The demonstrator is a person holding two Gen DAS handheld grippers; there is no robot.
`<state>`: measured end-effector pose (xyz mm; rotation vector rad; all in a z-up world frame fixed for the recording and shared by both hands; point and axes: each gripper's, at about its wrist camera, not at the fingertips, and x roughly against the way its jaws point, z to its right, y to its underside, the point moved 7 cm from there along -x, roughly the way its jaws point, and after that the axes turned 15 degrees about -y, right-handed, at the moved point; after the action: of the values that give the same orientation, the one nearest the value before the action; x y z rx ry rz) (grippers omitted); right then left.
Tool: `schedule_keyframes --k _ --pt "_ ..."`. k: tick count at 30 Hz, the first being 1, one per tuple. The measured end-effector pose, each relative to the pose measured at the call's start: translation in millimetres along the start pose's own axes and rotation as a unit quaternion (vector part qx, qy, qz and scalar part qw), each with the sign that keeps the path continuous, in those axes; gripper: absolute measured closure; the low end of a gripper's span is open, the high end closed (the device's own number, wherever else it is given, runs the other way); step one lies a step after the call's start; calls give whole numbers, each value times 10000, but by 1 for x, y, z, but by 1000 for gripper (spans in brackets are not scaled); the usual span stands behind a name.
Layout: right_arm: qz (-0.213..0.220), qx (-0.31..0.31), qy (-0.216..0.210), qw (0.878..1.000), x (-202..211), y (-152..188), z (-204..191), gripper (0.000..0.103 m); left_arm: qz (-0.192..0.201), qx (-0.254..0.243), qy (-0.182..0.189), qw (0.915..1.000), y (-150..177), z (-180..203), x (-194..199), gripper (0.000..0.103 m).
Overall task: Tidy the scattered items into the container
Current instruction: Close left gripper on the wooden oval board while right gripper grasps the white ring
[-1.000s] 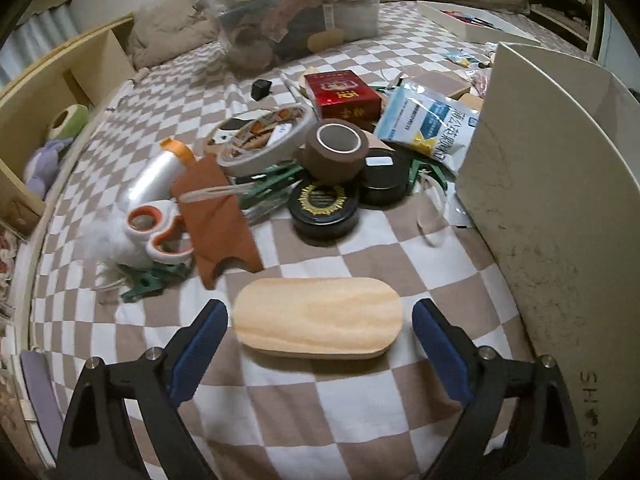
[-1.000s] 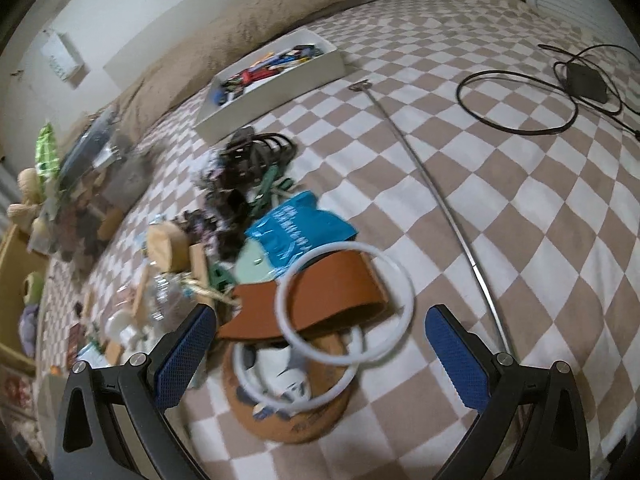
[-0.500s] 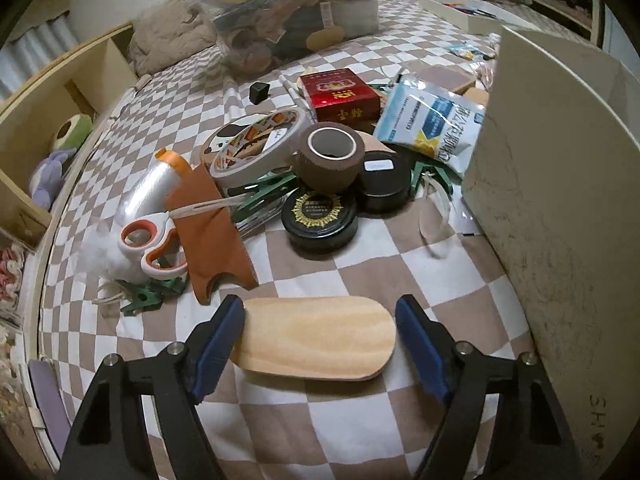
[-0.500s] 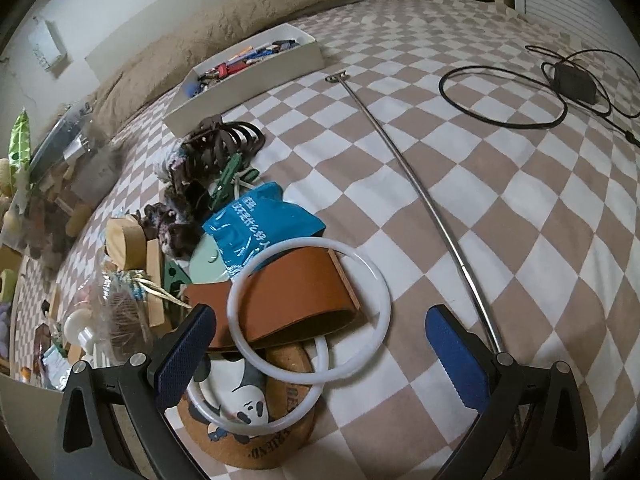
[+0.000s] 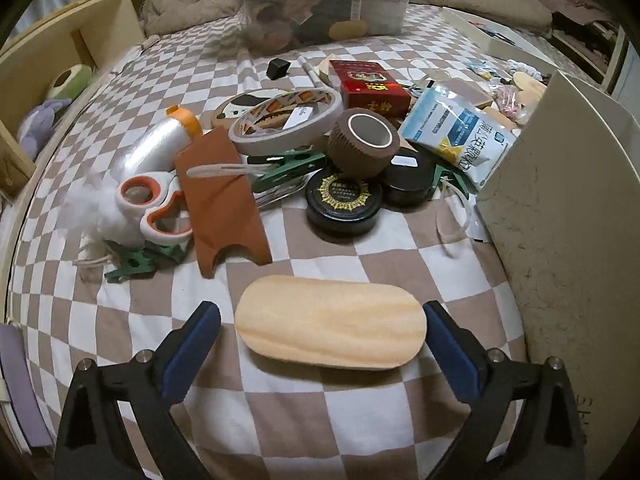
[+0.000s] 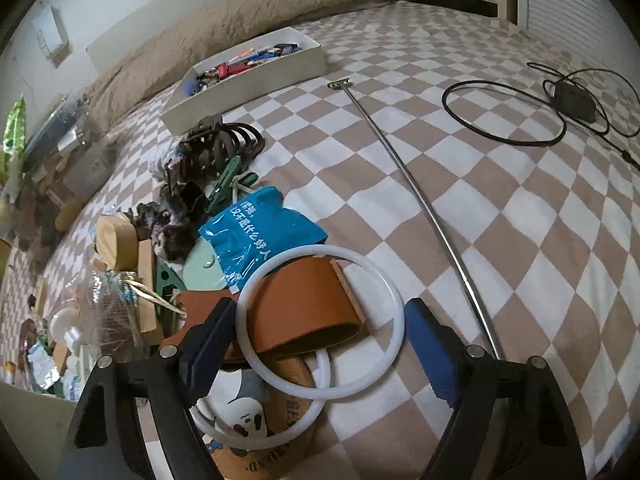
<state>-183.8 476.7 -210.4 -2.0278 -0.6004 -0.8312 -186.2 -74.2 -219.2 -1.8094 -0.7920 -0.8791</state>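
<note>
A pale oval wooden piece (image 5: pixel 330 322) lies flat on the checked bedspread between the blue pads of my left gripper (image 5: pixel 320 332). Its jaws are opening and there is a gap at the left end of the wood. In the right wrist view a white plastic ring (image 6: pixel 316 251) rests on a brown leather piece (image 6: pixel 304 308) and a panda coaster (image 6: pixel 256 432). My right gripper (image 6: pixel 320 332) straddles the ring and its jaws are closing, with the pads just beside the rim. The ring lies undeformed. A beige box wall (image 5: pixel 560 220) stands to the right of the wood.
Behind the wood lie tape rolls (image 5: pixel 286 120), round black tins (image 5: pixel 344 204), scissors (image 5: pixel 154 204), a red box (image 5: pixel 370 86) and a blue-white packet (image 5: pixel 456 136). A full clear bin (image 5: pixel 324 4) stands at the back. A metal rod (image 6: pixel 420 188), a black cable (image 6: pixel 504 112) and a white tray (image 6: pixel 248 76) are in the right wrist view.
The left jaws narrowed around the wooden piece, then widened again; the wood stayed put. The right gripper came closer over the white ring and its jaws narrowed to the ring's sides.
</note>
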Motion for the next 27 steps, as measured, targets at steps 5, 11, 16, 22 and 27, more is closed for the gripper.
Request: schedule_keyframes --k 5,11,16,22,27 --pt "109 -205 -144 9996 6 1 5 18 5 -32 184 9998 1 3 -5 3" --pt "160 -367 -349 9986 10 2 5 18 44 -80 105 9999 3 4 -4 14" --pt "160 -234 -548 9981 11 4 -6 18 149 -182 -72 9997 2 5 -1 14" --pt "323 -37 -696 9970 22 4 -18 18 401 19 -139 9991 -5 -1 19 14" --pt "589 -49 -1009 9931 41 2 -24 18 731 445 -245 9960 -16 -6 49 14"
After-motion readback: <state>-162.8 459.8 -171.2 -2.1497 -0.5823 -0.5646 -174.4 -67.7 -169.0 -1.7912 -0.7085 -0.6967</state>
